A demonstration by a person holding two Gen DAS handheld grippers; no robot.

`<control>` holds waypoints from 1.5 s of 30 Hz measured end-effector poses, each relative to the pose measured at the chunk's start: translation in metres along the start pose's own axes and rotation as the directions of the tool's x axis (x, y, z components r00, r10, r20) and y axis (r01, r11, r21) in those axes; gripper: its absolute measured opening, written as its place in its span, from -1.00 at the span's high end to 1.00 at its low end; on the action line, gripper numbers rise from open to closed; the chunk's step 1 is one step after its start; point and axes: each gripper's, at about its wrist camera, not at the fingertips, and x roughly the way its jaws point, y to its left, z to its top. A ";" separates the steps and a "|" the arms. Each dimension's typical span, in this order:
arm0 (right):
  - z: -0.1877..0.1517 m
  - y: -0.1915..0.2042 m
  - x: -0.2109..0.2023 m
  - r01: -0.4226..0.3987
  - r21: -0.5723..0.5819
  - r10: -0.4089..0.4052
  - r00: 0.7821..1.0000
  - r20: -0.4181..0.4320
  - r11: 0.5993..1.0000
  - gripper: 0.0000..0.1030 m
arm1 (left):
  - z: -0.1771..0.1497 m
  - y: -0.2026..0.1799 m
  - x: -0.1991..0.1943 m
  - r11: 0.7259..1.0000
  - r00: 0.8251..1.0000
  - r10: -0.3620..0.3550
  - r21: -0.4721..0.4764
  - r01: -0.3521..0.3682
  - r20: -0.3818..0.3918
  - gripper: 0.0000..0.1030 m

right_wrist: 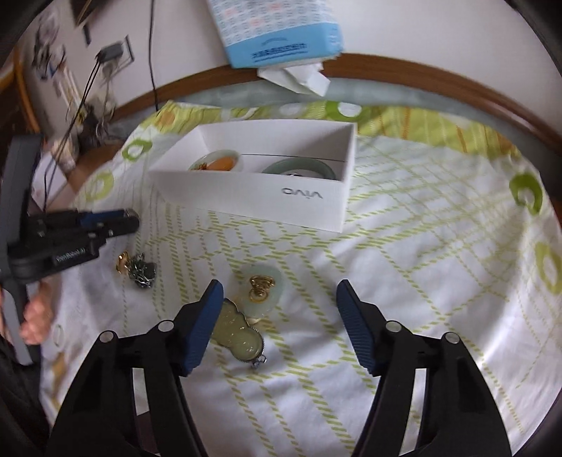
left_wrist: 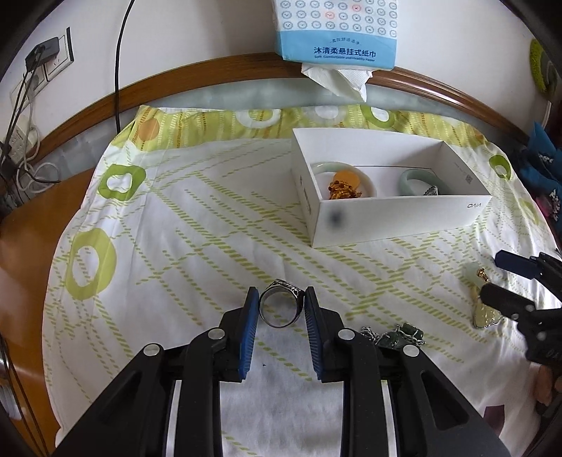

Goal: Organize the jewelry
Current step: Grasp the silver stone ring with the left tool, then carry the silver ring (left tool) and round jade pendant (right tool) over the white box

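The cloth [left_wrist: 196,225] was white with a lime-green dashed lattice and green rings. The box [left_wrist: 397,219] was plain white with grey lettering. The ring [left_wrist: 281,302] was dark silver with black patterning. The gripper pads [right_wrist: 207,327] were blue on black frames. The two pendants [right_wrist: 260,286] were pale green, one with a gold fitting. The tissue pack [left_wrist: 337,31] was light blue and white.

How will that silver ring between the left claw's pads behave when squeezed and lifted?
Probably rigid: the silver ring looks like solid metal. Its smooth round band may slip or twist between the left claw pads, which touch only its sides. If dropped it could roll, though the cloth should damp that.
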 end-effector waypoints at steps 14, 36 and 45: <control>0.006 -0.055 -0.017 -0.075 0.221 0.061 0.996 0.069 0.972 0.51 | -0.001 -0.003 0.003 1.000 1.000 -0.001 0.004 0.001 -0.012 0.49; 0.006 -0.039 -0.018 -0.081 0.175 0.068 0.995 0.079 0.981 0.51 | -0.003 -0.006 -0.013 1.000 0.998 0.002 0.006 -0.002 0.065 0.49; 0.005 -0.031 -0.020 -0.079 0.146 0.067 0.994 0.086 0.986 0.51 | -0.003 -0.011 -0.019 0.999 0.994 0.038 0.023 -0.040 0.100 0.49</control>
